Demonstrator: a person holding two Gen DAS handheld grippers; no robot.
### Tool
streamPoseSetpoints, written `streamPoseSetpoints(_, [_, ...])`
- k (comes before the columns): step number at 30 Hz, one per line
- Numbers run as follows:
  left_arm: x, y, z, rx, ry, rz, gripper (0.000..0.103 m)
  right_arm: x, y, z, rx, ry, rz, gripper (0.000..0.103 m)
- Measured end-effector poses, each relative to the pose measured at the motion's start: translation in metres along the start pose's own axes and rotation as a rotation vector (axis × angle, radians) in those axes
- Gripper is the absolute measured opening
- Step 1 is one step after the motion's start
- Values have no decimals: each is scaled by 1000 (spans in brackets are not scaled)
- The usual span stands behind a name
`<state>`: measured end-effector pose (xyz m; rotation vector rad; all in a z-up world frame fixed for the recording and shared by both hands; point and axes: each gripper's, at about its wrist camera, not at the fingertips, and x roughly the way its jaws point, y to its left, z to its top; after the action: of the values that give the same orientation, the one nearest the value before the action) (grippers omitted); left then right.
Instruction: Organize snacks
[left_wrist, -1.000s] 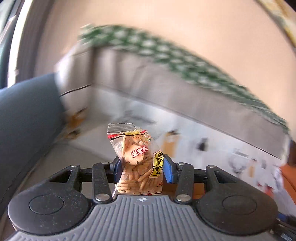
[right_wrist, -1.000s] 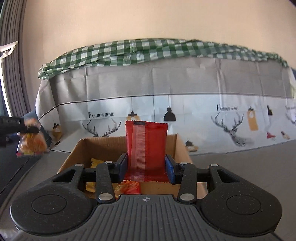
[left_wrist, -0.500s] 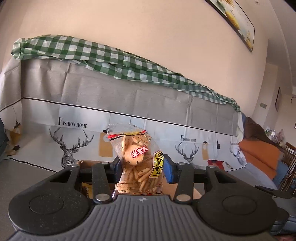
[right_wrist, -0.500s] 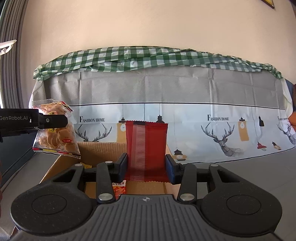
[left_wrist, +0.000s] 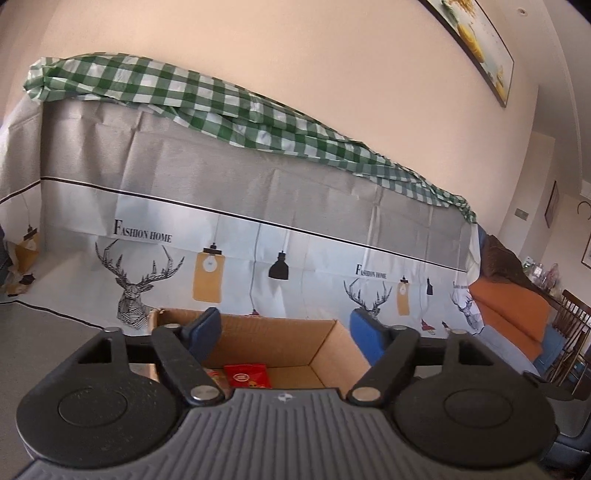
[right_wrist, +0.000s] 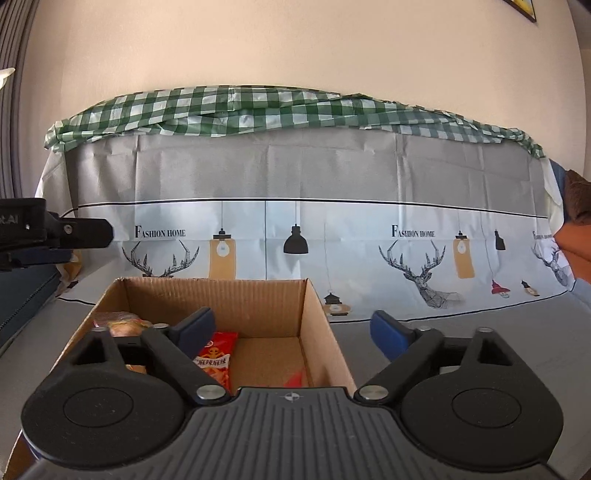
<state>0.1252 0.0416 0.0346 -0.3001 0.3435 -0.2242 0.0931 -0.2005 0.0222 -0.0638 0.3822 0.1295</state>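
- Dropping step, it seems: snacks going into the cardboard box (right_wrist: 317, 314).
- Left gripper (left_wrist: 284, 332) opening, empty, above the box (left_wrist: 325, 343).
- Right gripper (right_wrist: 293, 332) opening too, nothing between its jaws.
- In the box: red chip bag (right_wrist: 218, 354) at 9 o'clock of centre, cracker bag (right_wrist: 122, 323) at 10 o'clock, small red pack (left_wrist: 248, 376).
- Next, probably: lifting away and finding more snacks; none in view outside.
- Grey table (right_wrist: 461, 332) under the box.
- Behind, at 12 o'clock: deer-print cover (right_wrist: 295, 221), green checked cloth (right_wrist: 258, 110), bare wall.
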Motion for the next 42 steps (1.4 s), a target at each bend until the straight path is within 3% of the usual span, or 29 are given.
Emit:
streamPoseSetpoints(1, [-1,1,1,2,-2,5,85,0,0,0,-1,0,-3,102])
streamPoseSetpoints(6, [-11,12,2,-12,-28,69,100,3,-2,-1,18,30,-25,102])
streamPoseSetpoints(11, [-35,18,-1,-21,-68,152,100,-4,-6,-1,84,59,-72,102])
streamPoseSetpoints(15, [-58,15,-8,-16,-49,189,100,-12,-10,-4,122,117,-93,102])
streamPoseSetpoints(21, [-89,4,-34,-44,77,175,102,-28,-10,-14,109,202,-91,102])
streamPoseSetpoints(32, [-111,-33,-96,104,289,217,102,-84,-8,-60,156,253,-51,102])
streamPoseSetpoints(42, [-99,-23,-106,45,361,252,102,-81,8,-78,116,306,-38,102])
